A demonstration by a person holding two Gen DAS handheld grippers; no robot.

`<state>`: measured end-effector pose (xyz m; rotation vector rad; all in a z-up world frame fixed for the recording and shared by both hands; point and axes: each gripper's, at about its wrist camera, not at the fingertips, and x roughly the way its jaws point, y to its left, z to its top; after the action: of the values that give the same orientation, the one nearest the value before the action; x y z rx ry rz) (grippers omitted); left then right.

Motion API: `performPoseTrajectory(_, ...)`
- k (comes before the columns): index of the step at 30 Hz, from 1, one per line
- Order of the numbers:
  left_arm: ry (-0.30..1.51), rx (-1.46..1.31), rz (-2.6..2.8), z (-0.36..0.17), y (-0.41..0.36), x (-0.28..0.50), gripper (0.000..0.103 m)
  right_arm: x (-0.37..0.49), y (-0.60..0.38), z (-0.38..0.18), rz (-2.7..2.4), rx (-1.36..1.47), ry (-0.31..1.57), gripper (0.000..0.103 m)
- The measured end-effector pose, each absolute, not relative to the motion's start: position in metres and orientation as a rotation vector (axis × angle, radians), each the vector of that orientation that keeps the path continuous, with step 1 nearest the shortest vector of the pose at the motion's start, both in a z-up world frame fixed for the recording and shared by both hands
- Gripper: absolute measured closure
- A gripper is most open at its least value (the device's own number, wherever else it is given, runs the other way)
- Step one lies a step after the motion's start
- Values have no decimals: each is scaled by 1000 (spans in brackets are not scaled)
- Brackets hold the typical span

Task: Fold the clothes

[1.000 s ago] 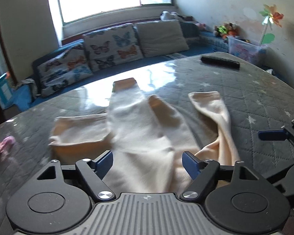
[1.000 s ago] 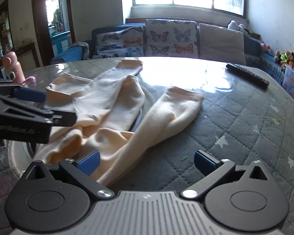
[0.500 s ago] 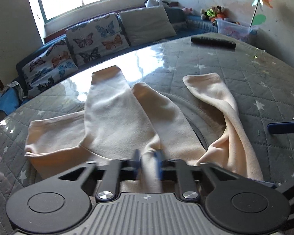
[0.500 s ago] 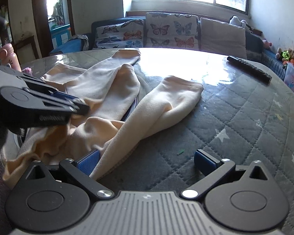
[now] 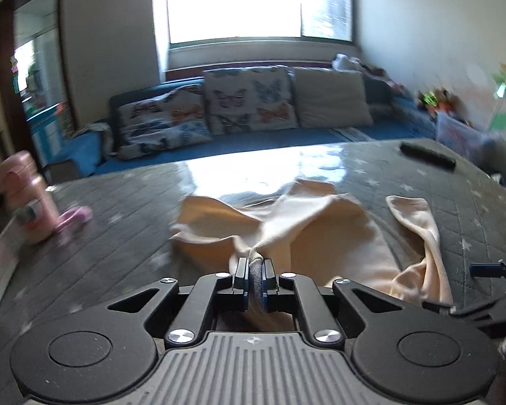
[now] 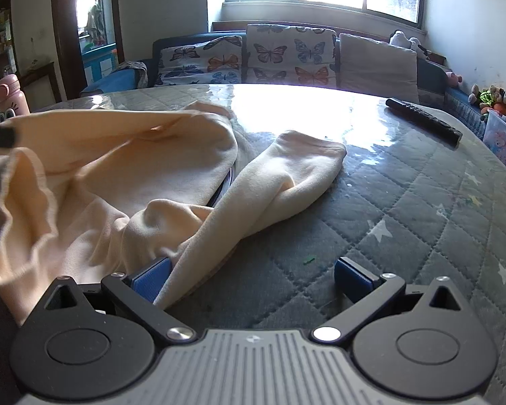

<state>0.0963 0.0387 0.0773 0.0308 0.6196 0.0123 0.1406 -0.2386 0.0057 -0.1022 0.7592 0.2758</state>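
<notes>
Stretching across both views, the bench (image 6: 421, 202) wears a grey quilted cover with small stars, its far part glaring under the window. Bare quilt lies open to the right of the cloth as far as the bench's curved right edge, and more open cover shows on the left.

Heaped on the near middle of the bench, the cream garment (image 6: 124, 182) has one cuffed sleeve (image 6: 307, 155) running out to the far right, flat on the quilt. Its left part is raised off the surface, the hem rippling in the air at the near left.

Near the far right edge lies a black remote (image 6: 425, 121), well apart from the cloth. A pink bottle (image 5: 30, 199) stands at the far left.

Clenched tight, the left claw (image 5: 255, 278) grips a pinched fold of the garment between its pads. The right claw (image 6: 251, 275) is spread wide, grasping nothing; its left pad touches the sleeve's near fold, its right pad over bare quilt.
</notes>
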Motion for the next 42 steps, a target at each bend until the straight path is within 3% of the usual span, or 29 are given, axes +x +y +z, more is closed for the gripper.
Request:
performPoseTrajectory(11,741,30,33,59,70,56,90,140,-237,8,284,-113,774,0)
performPoseTrajectory(13,709,53,19,68,62,62,67,140,-236,11,294,-123,775,0)
performPoseTrajectory(14,693,64,12,72,59,65,62,140,-235,12,299,-129,773,0)
performPoseTrajectory(18,665,122,-38,81,39,93,58,145,-235,27,309,-129,736,0)
performPoseTrajectory(22,689,173,-95,69,17,130,60,163,-236,37,288,-133,708,2)
performPoseTrajectory(35,780,200,-156,26,-6,192,60,235,-222,19,280,-154,767,23)
performPoseTrajectory(38,790,196,-154,22,-5,196,72,245,-219,11,274,-175,784,36)
performPoseTrajectory(40,796,193,-152,20,-4,199,92,247,-219,10,270,-178,779,39)
performPoseTrajectory(41,799,191,-152,19,-3,200,96,247,-220,10,268,-178,774,45)
performPoseTrajectory(42,802,190,-151,18,-3,202,98,247,-221,10,265,-178,769,59)
